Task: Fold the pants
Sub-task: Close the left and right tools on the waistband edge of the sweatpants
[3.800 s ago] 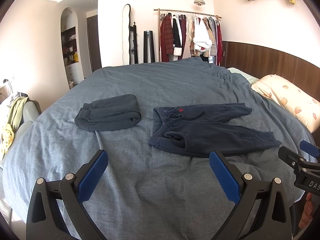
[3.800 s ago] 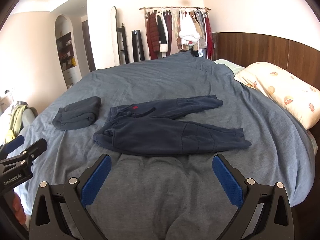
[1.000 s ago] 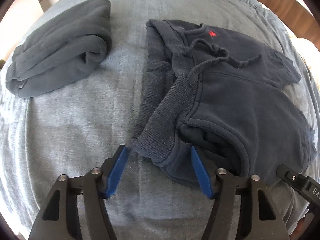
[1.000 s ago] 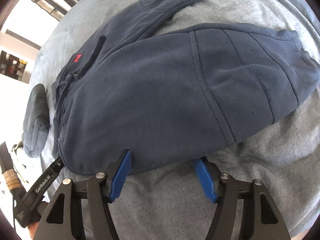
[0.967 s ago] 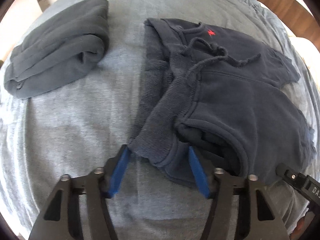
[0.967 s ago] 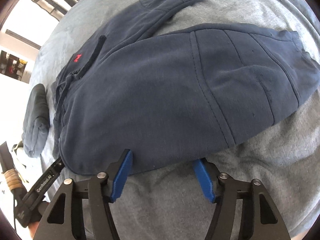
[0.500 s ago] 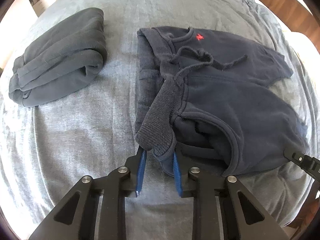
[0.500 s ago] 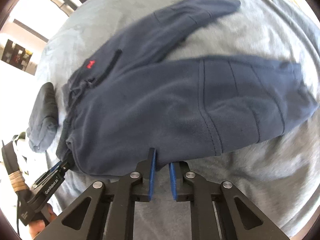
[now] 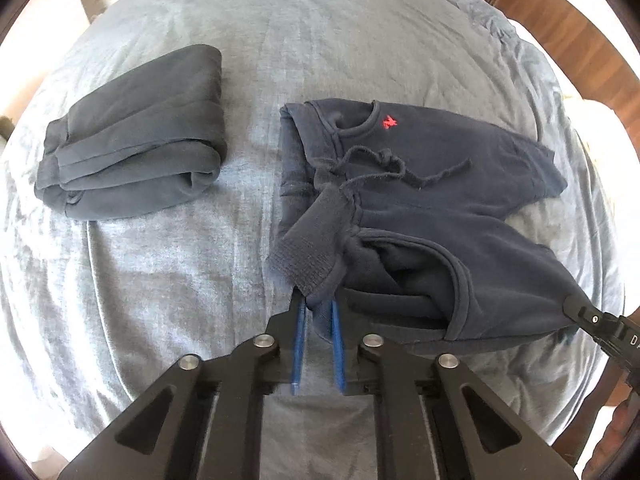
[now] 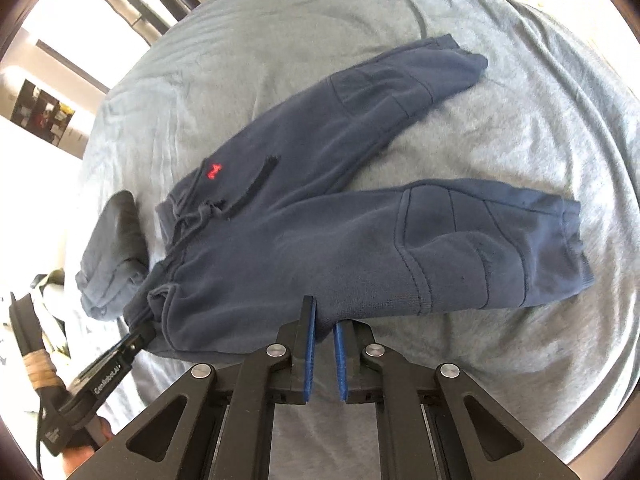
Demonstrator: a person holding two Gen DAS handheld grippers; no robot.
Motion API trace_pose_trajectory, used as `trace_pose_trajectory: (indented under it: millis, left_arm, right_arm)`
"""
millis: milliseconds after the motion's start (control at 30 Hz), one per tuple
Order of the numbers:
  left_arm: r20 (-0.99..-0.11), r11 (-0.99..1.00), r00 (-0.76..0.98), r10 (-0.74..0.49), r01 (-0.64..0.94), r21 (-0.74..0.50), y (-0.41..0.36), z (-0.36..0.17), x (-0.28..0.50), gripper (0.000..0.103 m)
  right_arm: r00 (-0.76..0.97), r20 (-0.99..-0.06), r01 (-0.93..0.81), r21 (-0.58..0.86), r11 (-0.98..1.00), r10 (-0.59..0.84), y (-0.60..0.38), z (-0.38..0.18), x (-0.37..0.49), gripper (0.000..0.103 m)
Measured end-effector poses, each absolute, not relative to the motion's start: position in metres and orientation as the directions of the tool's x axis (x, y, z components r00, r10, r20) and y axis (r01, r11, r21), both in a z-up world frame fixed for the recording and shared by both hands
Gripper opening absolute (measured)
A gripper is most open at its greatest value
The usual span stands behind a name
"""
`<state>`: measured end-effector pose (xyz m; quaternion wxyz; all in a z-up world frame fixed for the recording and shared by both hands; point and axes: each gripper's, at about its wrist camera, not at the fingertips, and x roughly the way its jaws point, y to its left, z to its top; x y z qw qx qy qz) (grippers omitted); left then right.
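Navy sweatpants (image 9: 440, 184) with a small red logo lie on the blue-grey bed, legs spread to the right; they fill the right wrist view (image 10: 320, 216). My left gripper (image 9: 318, 308) is shut on the ribbed waistband corner and lifts it a little. My right gripper (image 10: 323, 324) is shut on the near edge of the near leg, about mid-thigh. Each gripper shows in the other's view: the right one (image 9: 600, 324) at the right edge, the left one (image 10: 120, 354) at the lower left.
A folded dark grey garment (image 9: 132, 144) lies on the bed left of the pants. The bed cover (image 9: 160, 300) stretches all around. A wooden headboard (image 9: 560, 8) is at the far right. Furniture stands past the bed's far end (image 10: 40, 108).
Both grippers went from open around the pants' near edge to shut on it. The waistband corner and near leg edge have risen slightly off the bed.
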<state>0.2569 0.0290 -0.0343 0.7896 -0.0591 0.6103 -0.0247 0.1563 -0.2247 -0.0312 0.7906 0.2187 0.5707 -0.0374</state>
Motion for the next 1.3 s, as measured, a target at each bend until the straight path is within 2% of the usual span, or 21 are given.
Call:
trace_pose_trajectory:
  millis: [333, 633, 1200, 1300]
  left_arm:
    - [-0.959, 0.985, 0.252, -0.130, -0.074, -0.154, 0.027, -0.015, 0.282, 0.013]
    - [-0.965, 0.976, 0.209, -0.155, -0.119, -0.183, 0.027, -0.018, 0.319, 0.013]
    - [-0.962, 0.974, 0.230, -0.149, -0.132, -0.183, 0.022, -0.063, 0.413, 0.013]
    - [-0.962, 0.976, 0.230, -0.145, -0.124, -0.176, 0.022, -0.070, 0.421, 0.016]
  right_arm:
    - [0.375, -0.909, 0.286, 0.301, 0.910, 0.183, -0.222, -0.007, 0.189, 0.010]
    - [0.386, -0.906, 0.253, 0.287, 0.924, 0.175, -0.225, -0.004, 0.244, 0.010]
    - [0.369, -0.913, 0.245, 0.274, 0.930, 0.172, -0.231, -0.060, 0.348, 0.010]
    - [0.359, -0.917, 0.251, 0.276, 0.928, 0.175, -0.232, -0.071, 0.362, 0.010]
